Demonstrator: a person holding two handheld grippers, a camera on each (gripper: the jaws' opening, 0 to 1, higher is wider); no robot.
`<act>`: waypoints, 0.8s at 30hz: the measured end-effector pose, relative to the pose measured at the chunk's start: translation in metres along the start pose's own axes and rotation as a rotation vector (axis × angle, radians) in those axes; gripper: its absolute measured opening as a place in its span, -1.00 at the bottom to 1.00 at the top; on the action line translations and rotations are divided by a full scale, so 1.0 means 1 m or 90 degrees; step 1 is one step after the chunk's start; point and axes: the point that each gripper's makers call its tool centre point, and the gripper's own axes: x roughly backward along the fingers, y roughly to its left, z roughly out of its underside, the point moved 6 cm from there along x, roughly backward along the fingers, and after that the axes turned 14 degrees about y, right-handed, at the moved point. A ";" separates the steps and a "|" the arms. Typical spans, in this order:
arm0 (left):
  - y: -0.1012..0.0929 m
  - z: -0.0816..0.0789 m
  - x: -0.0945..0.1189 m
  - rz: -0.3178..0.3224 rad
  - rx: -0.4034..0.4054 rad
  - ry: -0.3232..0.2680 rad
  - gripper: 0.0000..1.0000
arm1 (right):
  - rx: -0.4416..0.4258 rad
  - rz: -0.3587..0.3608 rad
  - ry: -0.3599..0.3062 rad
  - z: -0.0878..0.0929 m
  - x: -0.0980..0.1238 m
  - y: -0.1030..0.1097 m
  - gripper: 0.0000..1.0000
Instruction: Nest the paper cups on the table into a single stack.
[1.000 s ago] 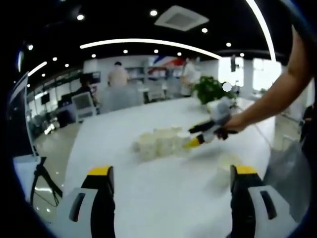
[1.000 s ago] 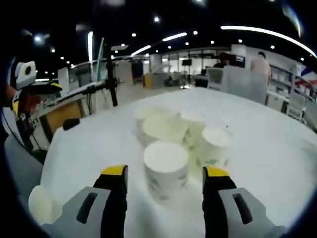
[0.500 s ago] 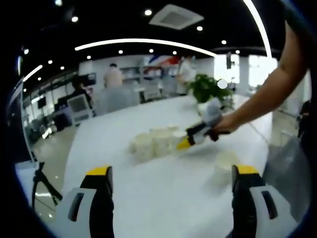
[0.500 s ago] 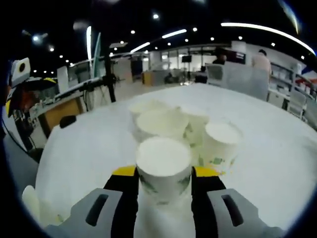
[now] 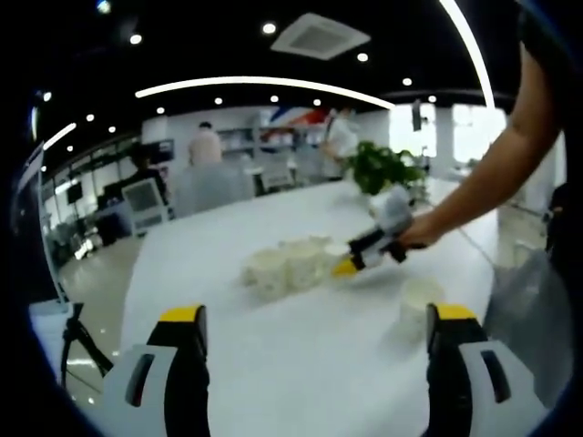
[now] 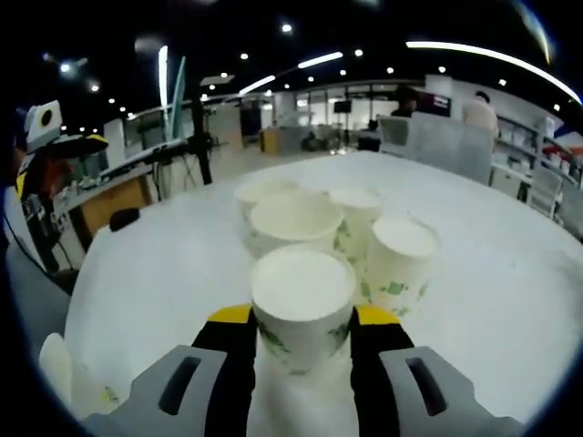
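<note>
In the left gripper view, the left gripper point(image 5: 314, 332) stands wide open over the white table point(image 5: 273, 355), holding nothing. A lone paper cup point(image 5: 420, 304) sits just inside its right jaw. Ahead lies a cluster of cups point(image 5: 287, 265), with the right gripper point(image 5: 349, 267) reaching in from the right.

In the right gripper view, the right gripper point(image 6: 301, 320) is clamped on the nearest cup point(image 6: 301, 303). Just beyond it stand 4 more cups point(image 6: 332, 232), close together.
</note>
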 end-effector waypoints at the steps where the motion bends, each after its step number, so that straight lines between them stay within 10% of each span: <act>1: 0.001 0.000 0.000 -0.005 -0.001 0.006 0.99 | 0.000 0.000 -0.001 -0.001 0.001 0.000 -0.25; 24: 0.005 0.001 0.004 -0.022 0.016 -0.003 0.99 | -0.014 -0.009 0.022 -0.011 0.028 -0.005 -0.25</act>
